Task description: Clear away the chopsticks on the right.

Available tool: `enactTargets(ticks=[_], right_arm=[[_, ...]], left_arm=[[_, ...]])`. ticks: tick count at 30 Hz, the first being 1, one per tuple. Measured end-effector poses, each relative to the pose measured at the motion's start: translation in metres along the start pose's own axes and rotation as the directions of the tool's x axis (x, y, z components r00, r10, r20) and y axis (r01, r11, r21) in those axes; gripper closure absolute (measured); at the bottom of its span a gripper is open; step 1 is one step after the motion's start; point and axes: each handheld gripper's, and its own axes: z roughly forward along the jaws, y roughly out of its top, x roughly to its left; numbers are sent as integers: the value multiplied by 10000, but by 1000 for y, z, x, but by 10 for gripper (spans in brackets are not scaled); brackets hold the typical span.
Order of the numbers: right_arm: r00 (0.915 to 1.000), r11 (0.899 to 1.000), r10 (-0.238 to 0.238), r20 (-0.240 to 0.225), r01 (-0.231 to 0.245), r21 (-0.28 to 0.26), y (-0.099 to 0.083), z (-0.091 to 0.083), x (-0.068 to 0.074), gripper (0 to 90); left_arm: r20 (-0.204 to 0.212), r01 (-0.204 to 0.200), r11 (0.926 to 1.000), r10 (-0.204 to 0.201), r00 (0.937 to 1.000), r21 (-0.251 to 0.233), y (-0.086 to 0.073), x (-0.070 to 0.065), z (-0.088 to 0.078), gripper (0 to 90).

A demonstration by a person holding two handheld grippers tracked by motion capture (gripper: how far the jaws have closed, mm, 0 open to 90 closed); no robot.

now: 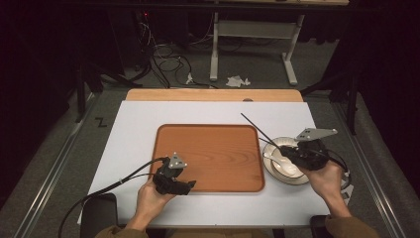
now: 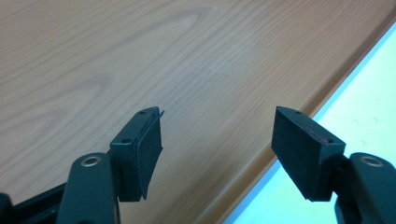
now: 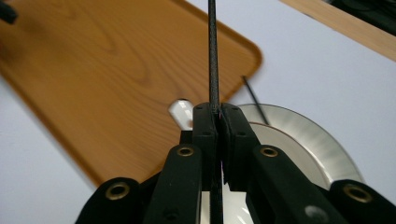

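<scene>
High view: tray (image 1: pixel 208 148) bare between both hand-held grippers.

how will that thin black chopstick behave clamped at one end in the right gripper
The chopstick runs straight out of the shut right gripper, so it is probably stiff. Thin and smooth-looking, it may pivot or slip between the pads. Set down, it would likely roll.

A tray (image 1: pixel 208 148) lies mid-table — a bowl (image 1: pixel 277 171) just right of it, spoon (image 1: pixel 278 161) inside.
</scene>
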Motion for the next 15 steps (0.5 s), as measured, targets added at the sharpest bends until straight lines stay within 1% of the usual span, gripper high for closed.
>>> enactTargets(ticks=[3, 4, 5, 6, 7, 8, 9, 10, 11, 13, 15], right_arm=[[9992, 9998, -181, -350, 182, 26, 4, 5, 13, 864], [9984, 9992, -351, -443, 360, 194, 4, 11, 22, 864], [9984, 9992, -351, -443, 360, 194, 4, 11, 22, 864], [9972, 9981, -468, -585, 490, 364, 5, 20, 29, 864], [9972, 9981, -468, -585, 490, 364, 5, 20, 29, 864], [9961, 9969, -537, -706, 576, 544, 4, 29, 36, 864], [9961, 9969, -537, -706, 576, 544, 4, 29, 36, 864], [9940, 9944, -690, -851, 754, 745, 5, 37, 43, 864], [9940, 9944, -690, -851, 754, 745, 5, 37, 43, 864], [9922, 9929, -714, -1019, 804, 875, 5, 46, 49, 864], [9914, 9918, -735, -1084, 840, 963, 5, 54, 54, 864]], left_arm=[[-10, -9, 10000, 9, 10000, -14, 0, 0, 0, 332], [-13, 0, 10000, 0, 10000, -10, 0, 0, 0, 331], [-15, 11, 10000, -11, 10000, -11, 0, 0, 0, 331], [-20, 28, 10000, -28, 10000, -25, 0, 0, 0, 330], [-20, 28, 10000, -28, 10000, -25, 0, 0, 0, 330], [-31, 25, 10000, -25, 10000, -53, 0, 0, 0, 330], [-44, 14, 10000, -15, 10000, -59, 0, 0, -1, 330], [-52, -11, 10000, 11, 10000, -68, 0, 0, -1, 330], [-66, -11, 10000, 11, 10000, -73, 0, 0, -1, 330], [-18, 25, 10000, -25, 10000, -46, 0, 0, 0, 330], [8, 12, 10000, -12, 10000, -8, 0, 0, 0, 329]])
